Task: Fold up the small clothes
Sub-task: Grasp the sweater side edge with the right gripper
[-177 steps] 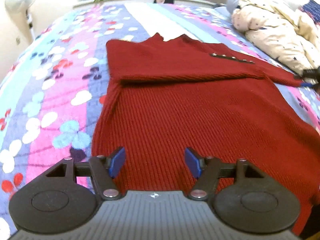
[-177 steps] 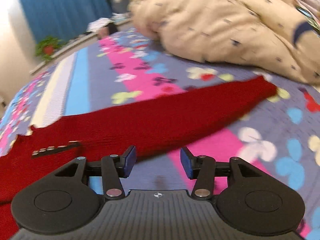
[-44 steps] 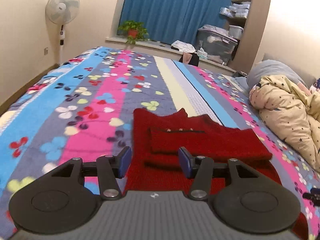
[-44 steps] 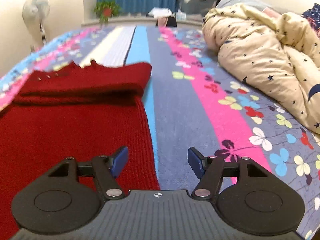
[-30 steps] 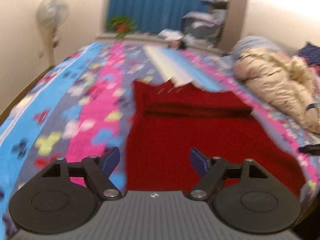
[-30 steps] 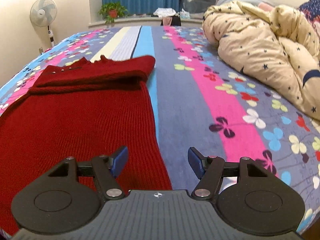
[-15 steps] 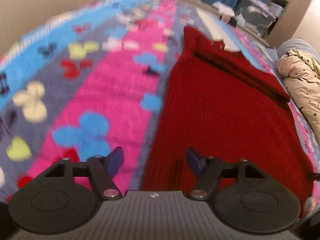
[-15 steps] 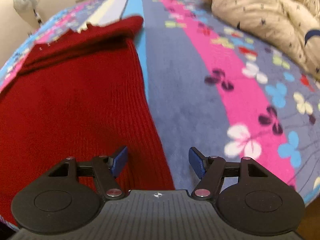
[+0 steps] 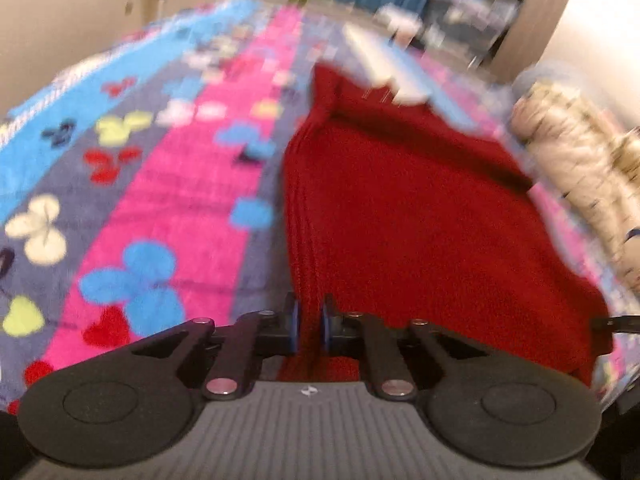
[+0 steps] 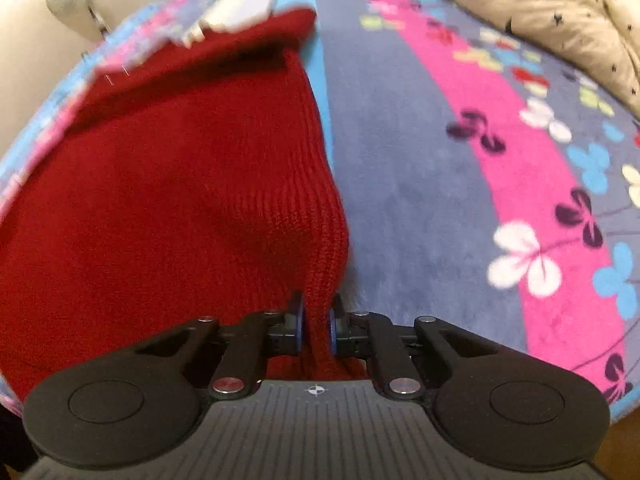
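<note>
the red sweater point(image 9: 400, 216) lies flat on the bed point(image 9: 188, 184), its sleeves already folded across the chest at the far end, so what remains is bringing the hem up. that explains the grip: the left claw point(image 9: 308, 322) is closing on the hem's left corner, knit bunched between its pads, while the right claw point(image 10: 318, 326) is closing on the right corner point(image 10: 320, 280), fabric pinched and pulled into a ridge. holding both corners at once keeps the hem straight and level when lifted. the cream duvet point(image 10: 560, 12) sits well apart on the right, clear of the fold path.
</note>
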`<act>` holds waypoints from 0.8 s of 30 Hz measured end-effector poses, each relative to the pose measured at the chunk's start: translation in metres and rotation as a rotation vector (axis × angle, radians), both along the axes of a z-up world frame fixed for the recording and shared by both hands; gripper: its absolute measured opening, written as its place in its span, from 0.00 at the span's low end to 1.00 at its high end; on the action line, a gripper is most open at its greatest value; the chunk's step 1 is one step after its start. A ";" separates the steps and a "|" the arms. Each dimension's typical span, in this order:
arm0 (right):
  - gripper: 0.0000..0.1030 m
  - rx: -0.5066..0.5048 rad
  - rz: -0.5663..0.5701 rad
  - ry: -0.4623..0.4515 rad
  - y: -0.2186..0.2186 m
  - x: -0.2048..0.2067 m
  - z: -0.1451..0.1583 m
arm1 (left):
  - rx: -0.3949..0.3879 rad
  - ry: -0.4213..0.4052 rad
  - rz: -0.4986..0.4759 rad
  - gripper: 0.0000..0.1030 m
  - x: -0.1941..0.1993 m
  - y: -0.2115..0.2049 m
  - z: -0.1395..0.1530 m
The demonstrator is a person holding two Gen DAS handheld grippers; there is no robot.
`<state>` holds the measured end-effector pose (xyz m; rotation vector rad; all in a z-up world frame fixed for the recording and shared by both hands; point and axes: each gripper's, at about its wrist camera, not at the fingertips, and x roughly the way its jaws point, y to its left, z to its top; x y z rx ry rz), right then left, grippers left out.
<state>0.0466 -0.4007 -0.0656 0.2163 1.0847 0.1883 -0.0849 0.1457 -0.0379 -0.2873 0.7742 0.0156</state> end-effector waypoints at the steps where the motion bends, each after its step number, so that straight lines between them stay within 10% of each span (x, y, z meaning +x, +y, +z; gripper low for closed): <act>1: 0.11 0.049 -0.017 -0.036 -0.006 -0.004 0.009 | -0.006 -0.030 -0.002 0.11 -0.005 0.000 0.004; 7: 0.16 0.046 -0.078 0.089 -0.017 -0.002 -0.009 | -0.061 0.177 0.026 0.14 0.016 0.005 -0.028; 24: 0.26 -0.032 -0.036 0.133 -0.003 -0.003 -0.020 | 0.009 0.199 0.012 0.33 0.013 -0.004 -0.029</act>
